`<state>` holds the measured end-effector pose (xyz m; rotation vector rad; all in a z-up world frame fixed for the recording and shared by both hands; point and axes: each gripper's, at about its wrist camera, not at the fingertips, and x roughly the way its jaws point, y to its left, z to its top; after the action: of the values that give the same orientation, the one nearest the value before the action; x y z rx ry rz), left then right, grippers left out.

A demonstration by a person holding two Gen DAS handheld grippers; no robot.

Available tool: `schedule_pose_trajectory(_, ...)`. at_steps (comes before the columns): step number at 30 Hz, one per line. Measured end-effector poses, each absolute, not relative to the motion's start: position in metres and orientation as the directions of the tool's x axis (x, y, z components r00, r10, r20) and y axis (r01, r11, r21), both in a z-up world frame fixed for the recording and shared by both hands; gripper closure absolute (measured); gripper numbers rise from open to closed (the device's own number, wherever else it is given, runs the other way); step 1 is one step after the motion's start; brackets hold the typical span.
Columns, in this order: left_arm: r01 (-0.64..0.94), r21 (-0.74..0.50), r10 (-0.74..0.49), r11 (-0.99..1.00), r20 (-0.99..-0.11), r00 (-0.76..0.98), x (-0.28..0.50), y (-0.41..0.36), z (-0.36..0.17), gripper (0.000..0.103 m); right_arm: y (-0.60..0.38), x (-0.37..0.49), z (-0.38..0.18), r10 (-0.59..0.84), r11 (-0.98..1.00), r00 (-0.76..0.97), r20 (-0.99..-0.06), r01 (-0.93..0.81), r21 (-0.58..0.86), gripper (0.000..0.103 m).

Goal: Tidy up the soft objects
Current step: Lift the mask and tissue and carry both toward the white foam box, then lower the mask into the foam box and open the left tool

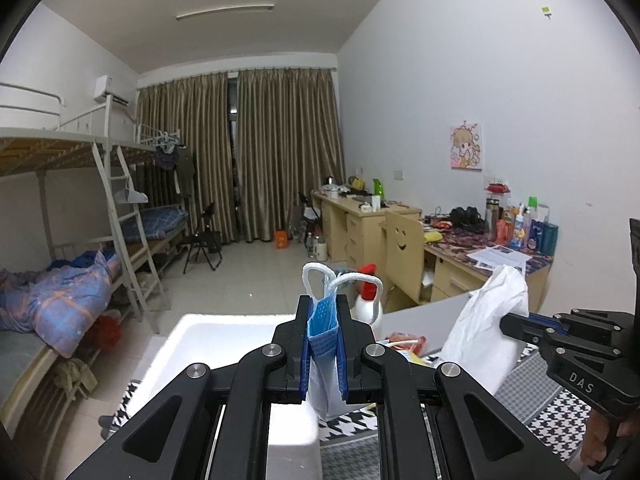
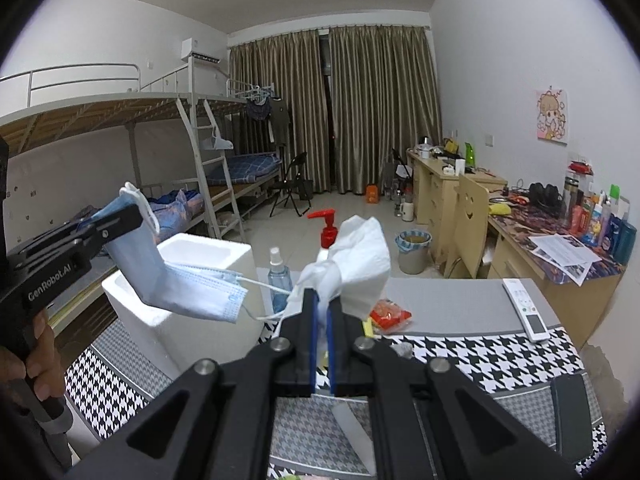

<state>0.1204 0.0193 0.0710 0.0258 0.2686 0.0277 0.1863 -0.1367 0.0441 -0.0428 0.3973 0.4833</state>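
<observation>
My left gripper (image 1: 324,308) is shut on a blue face mask (image 1: 323,332) and holds it in the air; the mask hangs folded below the fingers in the right wrist view (image 2: 180,284). My right gripper (image 2: 323,300) is shut on a crumpled white tissue (image 2: 356,260) held above the table; the tissue also shows in the left wrist view (image 1: 488,320). A white foam box (image 2: 180,272) stands open at the table's left end, just under and behind the mask.
On the houndstooth cloth (image 2: 480,364) lie a red snack packet (image 2: 390,314) and a white remote (image 2: 526,308). A clear spray bottle (image 2: 278,276) and a red-pump bottle (image 2: 329,228) stand behind. Bunk beds stand left, desks and a chair right.
</observation>
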Motion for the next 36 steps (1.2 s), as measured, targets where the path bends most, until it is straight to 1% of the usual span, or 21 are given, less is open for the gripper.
schedule_pose_trajectory(11, -0.102, 0.008, 0.100, 0.995, -0.257, 0.961, 0.129, 0.046, 0.078, 0.092, -0.118, 0.191, 0.057, 0.470, 0.868, 0.800, -0.373, -0.495, 0.033, 0.097)
schedule_pose_trajectory(16, -0.153, 0.012, 0.151, 0.988, -0.249, 0.957, 0.132, 0.058, 0.079, 0.092, -0.110, 0.192, 0.058, 0.492, 0.855, 0.787, -0.372, -0.518, 0.036, 0.097)
schedule_pose_trajectory(22, -0.207, 0.019, 0.205, 0.978, -0.264, 0.942, 0.136, 0.070, 0.076, 0.092, -0.096, 0.193, 0.060, 0.514, 0.838, 0.772, -0.374, -0.545, 0.026, 0.097)
schedule_pose_trajectory(29, -0.245, 0.031, 0.244, 0.969, -0.277, 0.929, 0.140, 0.076, 0.073, 0.092, -0.079, 0.193, 0.065, 0.540, 0.815, 0.756, -0.370, -0.579, 0.005, 0.097)
schedule_pose_trajectory(36, -0.279, 0.043, 0.278, 0.959, -0.308, 0.910, 0.146, 0.087, 0.063, 0.092, -0.070, 0.195, 0.067, 0.543, 0.806, 0.750, -0.377, -0.591, -0.017, 0.097)
